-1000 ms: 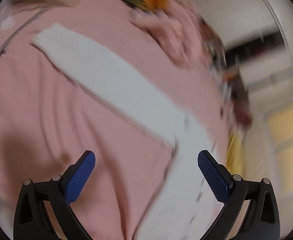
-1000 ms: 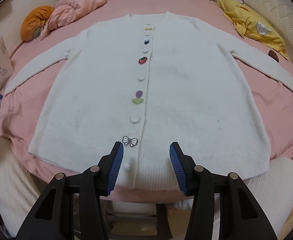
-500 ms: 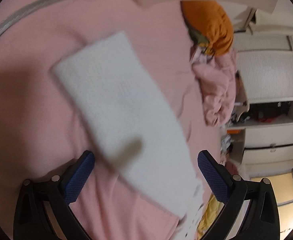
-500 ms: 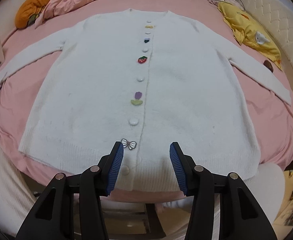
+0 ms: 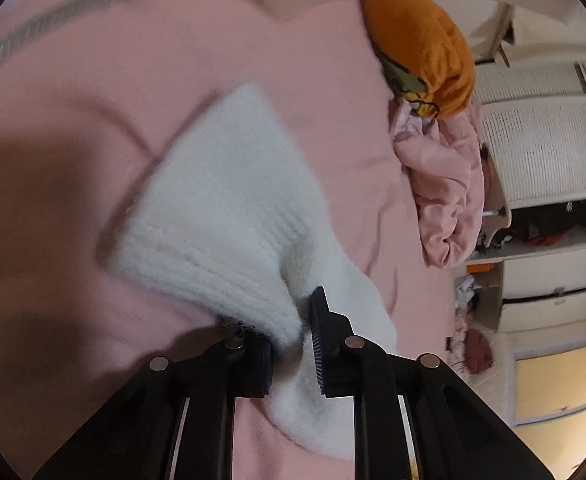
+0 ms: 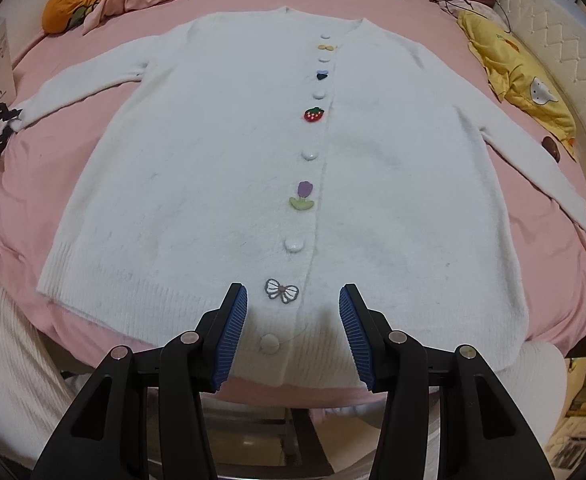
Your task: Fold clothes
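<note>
white fluffy knitted cardigan (image 6: 197,184) | lies flat, front up, buttoned, on pink bedsheet (image 6: 493,8) | sleeves spread out | ribbed cuff (image 5: 229,248) of one sleeve bunched, lifted

The left gripper (image 5: 293,344), wide open and clear of the fabric a second ago, now has its jaws closing on the sleeve cuff (image 5: 221,232) of the white cardigan (image 6: 285,168) — the knit is bunched between the pads and lifted off the pink bedsheet (image 5: 93,80). It has dropped in close to the cuff. In the right wrist view the cardigan sits slightly further right in frame — the left gripper now shows at the sleeve end (image 6: 17,118).
</note>
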The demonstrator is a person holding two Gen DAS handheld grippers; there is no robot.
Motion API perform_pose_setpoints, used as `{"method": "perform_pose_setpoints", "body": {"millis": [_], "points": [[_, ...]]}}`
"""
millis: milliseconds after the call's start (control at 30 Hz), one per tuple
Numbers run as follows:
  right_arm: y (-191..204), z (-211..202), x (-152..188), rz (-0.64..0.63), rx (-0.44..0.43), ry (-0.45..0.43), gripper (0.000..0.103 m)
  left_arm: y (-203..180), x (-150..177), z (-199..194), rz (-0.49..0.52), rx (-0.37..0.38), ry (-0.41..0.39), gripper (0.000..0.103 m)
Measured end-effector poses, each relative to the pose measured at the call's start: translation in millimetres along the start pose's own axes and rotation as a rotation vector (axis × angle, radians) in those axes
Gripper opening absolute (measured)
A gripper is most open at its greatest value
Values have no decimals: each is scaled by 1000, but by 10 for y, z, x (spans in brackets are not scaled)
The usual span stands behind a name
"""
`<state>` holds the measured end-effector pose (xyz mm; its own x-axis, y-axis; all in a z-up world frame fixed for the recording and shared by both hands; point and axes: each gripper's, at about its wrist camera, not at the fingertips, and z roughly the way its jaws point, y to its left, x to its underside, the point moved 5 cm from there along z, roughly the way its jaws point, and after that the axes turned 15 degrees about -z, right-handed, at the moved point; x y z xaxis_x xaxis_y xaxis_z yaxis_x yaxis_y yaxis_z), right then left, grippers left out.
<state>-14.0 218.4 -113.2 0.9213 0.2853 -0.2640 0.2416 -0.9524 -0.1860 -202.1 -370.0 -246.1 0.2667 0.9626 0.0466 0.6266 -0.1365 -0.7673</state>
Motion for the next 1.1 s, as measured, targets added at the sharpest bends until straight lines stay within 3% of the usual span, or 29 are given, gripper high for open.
{"method": "perform_pose_setpoints", "body": {"millis": [167, 300, 500, 667, 767, 900, 1000, 1100], "points": [[-64, 42, 26, 47, -33, -10, 49, -585, 343, -112, 168, 25, 4, 16], [-203, 93, 54, 96, -34, -49, 49, -1228, 891, -82, 326, 47, 58, 16], [-466, 220, 146, 189, -75, -80, 49, -2224, 2034, 199, 552, 73, 187, 16], [-628, 278, 238, 214, -98, -130, 49, -2869, 3189, 649, 736, 86, 367, 16], [-668, 299, 283, 197, -104, -173, 49, -3091, 3979, 923, 847, 83, 452, 16], [-849, 392, 340, 307, -212, -193, 49, -3180, 4993, 1349, 973, 51, 559, 16], [-949, 426, 394, 380, -266, -209, 49, -3045, 5558, 1638, 1024, 3, 612, 16], [-983, 475, 417, 415, -312, -209, 49, -2713, 6084, 1956, 1091, -107, 651, 16]]}}
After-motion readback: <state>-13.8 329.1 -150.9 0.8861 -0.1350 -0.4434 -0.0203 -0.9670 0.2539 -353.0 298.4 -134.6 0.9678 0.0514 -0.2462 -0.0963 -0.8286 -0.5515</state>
